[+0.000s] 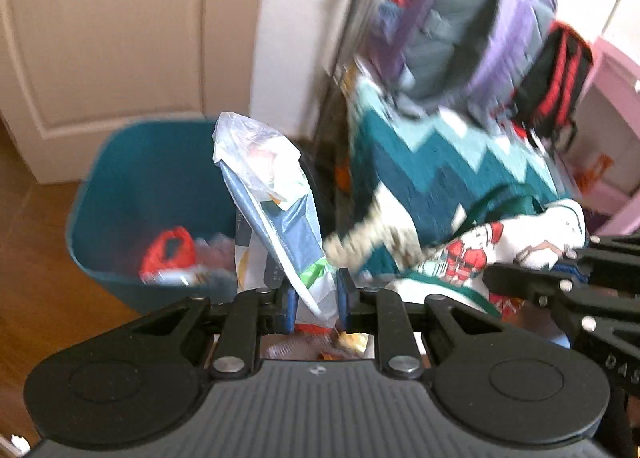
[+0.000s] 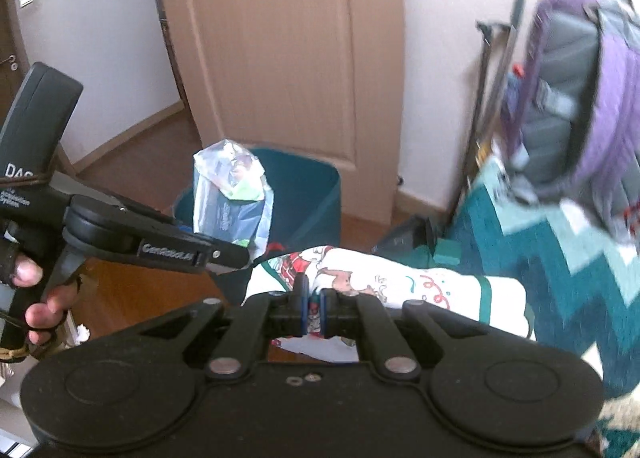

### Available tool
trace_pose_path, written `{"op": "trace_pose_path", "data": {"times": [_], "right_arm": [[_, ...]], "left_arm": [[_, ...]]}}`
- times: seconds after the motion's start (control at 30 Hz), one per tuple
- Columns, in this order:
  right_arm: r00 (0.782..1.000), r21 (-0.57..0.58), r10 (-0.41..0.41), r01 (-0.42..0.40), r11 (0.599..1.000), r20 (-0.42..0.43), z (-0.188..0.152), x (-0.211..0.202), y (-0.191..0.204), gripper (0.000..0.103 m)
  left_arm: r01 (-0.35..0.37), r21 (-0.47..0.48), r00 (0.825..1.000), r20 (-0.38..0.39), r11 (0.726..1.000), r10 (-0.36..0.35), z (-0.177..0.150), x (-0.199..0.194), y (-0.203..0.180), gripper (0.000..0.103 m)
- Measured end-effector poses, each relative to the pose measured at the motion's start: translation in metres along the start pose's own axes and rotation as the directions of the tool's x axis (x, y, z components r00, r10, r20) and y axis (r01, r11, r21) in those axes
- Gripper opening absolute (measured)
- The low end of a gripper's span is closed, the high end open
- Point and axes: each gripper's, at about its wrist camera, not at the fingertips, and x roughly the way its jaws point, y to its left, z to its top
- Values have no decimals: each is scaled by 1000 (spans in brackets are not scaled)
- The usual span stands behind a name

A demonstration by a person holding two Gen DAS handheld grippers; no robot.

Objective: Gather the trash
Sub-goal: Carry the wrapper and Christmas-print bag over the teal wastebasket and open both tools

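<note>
My left gripper (image 1: 317,300) is shut on a blue and white plastic wrapper (image 1: 280,214) with a clear bag bunched at its top, held upright beside the teal bin (image 1: 132,186). The bin holds red and clear trash (image 1: 172,254). In the right wrist view the wrapper (image 2: 232,198) stands in front of the teal bin (image 2: 316,194), gripped by the left gripper (image 2: 240,254). My right gripper (image 2: 313,308) is shut on a white printed bag (image 2: 400,282) with red and green Christmas drawings. That bag (image 1: 500,250) shows at the right of the left wrist view.
A beige door (image 2: 280,58) stands behind the bin on a wooden floor (image 1: 32,238). A teal zigzag blanket (image 1: 440,170) lies to the right with a purple and grey backpack (image 1: 480,18) above it. A pink shelf (image 1: 612,130) is at far right.
</note>
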Motion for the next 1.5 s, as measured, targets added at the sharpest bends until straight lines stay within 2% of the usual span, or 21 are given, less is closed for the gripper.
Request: {"op": "trace_pose_path", "data": {"times": [0.27, 0.5, 0.63, 0.7, 0.77, 0.87, 1.13, 1.27, 1.3, 1.5], "right_arm": [[998, -148, 8, 3, 989, 70, 69, 29, 49, 4], [998, -259, -1, 18, 966, 68, 101, 80, 88, 4], [1000, -275, 10, -4, 961, 22, 98, 117, 100, 4], [1000, -285, 12, -15, 958, -13, 92, 136, 104, 4], [999, -335, -9, -9, 942, -49, 82, 155, 113, 4], [996, -399, -32, -3, 917, -80, 70, 177, 124, 4], [988, -473, -45, -31, 881, -149, 43, 216, 136, 3], [983, -428, -51, -30, 903, -176, 40, 228, 124, 6], [982, -414, -51, -29, 910, -182, 39, 229, 121, 11], [980, -335, -23, -46, 941, -199, 35, 219, 108, 23]], "left_arm": [[-55, -37, 992, 114, 998, 58, 47, -25, 48, 19], [-96, -93, 987, 119, 991, 107, 69, -11, 96, 19], [-114, -105, 989, 86, 988, 124, 71, 14, 119, 19], [-148, -94, 985, 72, 985, 155, 69, 28, 126, 19], [-165, -69, 984, 59, 984, 169, 66, 42, 130, 19], [-160, -55, 986, 31, 986, 162, 64, 63, 131, 19], [-132, 13, 991, -35, 991, 132, 65, 105, 127, 20], [-110, -6, 990, -87, 994, 109, 61, 120, 137, 20], [-107, -9, 989, -105, 994, 105, 60, 125, 139, 20], [-143, -15, 974, -181, 990, 138, 46, 148, 140, 21]]}}
